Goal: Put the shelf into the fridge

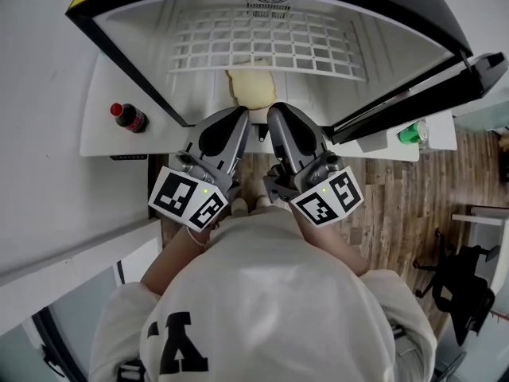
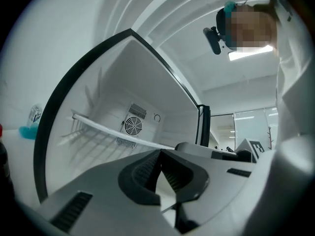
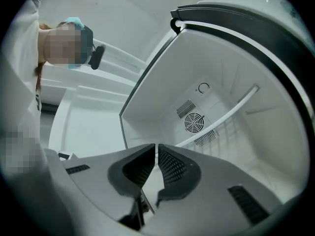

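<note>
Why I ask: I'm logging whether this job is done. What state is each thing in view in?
fridge: door open.
shelf: inside the fridge, held by neither gripper.
left gripper: shut, empty.
right gripper: shut, empty.
cola bottle: capped, outside the fridge.

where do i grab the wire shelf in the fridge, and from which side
Grip the wire shelf by its front rail, coming straight in through the open front of the fridge. That rail is the thickest, nearest bar and lies level across the opening; the grid behind is thin wire.
</note>
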`<action>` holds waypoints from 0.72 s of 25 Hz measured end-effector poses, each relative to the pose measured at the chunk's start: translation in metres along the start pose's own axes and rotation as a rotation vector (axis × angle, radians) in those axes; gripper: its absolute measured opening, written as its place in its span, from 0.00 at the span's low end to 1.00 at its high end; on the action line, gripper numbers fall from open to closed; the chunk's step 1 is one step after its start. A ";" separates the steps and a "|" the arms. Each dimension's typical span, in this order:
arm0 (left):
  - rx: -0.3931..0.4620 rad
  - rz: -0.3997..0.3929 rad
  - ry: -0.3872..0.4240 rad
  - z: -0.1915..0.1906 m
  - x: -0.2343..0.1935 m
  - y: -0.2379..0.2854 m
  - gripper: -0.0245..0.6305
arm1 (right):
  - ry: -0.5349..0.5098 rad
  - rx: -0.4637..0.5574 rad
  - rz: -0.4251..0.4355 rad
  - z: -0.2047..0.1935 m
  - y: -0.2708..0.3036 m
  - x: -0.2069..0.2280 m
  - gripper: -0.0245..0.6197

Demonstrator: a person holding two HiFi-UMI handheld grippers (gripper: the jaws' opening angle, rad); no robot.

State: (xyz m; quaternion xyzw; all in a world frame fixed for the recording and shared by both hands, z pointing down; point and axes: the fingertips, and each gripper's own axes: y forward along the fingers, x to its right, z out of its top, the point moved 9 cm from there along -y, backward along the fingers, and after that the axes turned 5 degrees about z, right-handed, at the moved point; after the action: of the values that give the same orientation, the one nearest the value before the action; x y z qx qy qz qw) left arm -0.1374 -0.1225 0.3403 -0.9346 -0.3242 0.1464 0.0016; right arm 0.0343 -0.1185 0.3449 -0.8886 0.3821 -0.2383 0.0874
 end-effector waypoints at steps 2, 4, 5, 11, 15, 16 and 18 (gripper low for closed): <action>-0.016 -0.020 0.010 -0.004 0.004 -0.005 0.04 | -0.008 -0.007 0.016 -0.005 -0.002 -0.008 0.10; -0.023 -0.035 0.004 -0.007 0.008 -0.010 0.04 | -0.008 -0.016 0.017 -0.009 -0.006 -0.014 0.10; -0.025 -0.040 -0.002 -0.009 0.009 -0.012 0.04 | -0.006 -0.018 0.011 -0.011 -0.009 -0.016 0.10; -0.021 -0.050 0.005 -0.007 0.021 -0.027 0.04 | 0.006 0.004 0.004 -0.008 -0.024 -0.022 0.10; 0.013 -0.036 0.035 0.004 0.035 -0.034 0.05 | -0.013 0.014 0.031 0.001 -0.031 -0.033 0.10; 0.018 -0.030 0.040 0.004 0.040 -0.036 0.04 | -0.020 0.012 0.034 0.002 -0.035 -0.035 0.10; 0.021 -0.023 0.041 0.002 0.051 -0.040 0.05 | -0.032 0.007 0.031 0.007 -0.048 -0.039 0.10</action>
State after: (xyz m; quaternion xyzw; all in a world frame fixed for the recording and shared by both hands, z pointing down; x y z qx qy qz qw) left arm -0.1243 -0.0598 0.3288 -0.9336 -0.3331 0.1307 0.0196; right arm 0.0454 -0.0572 0.3416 -0.8859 0.3936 -0.2239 0.1004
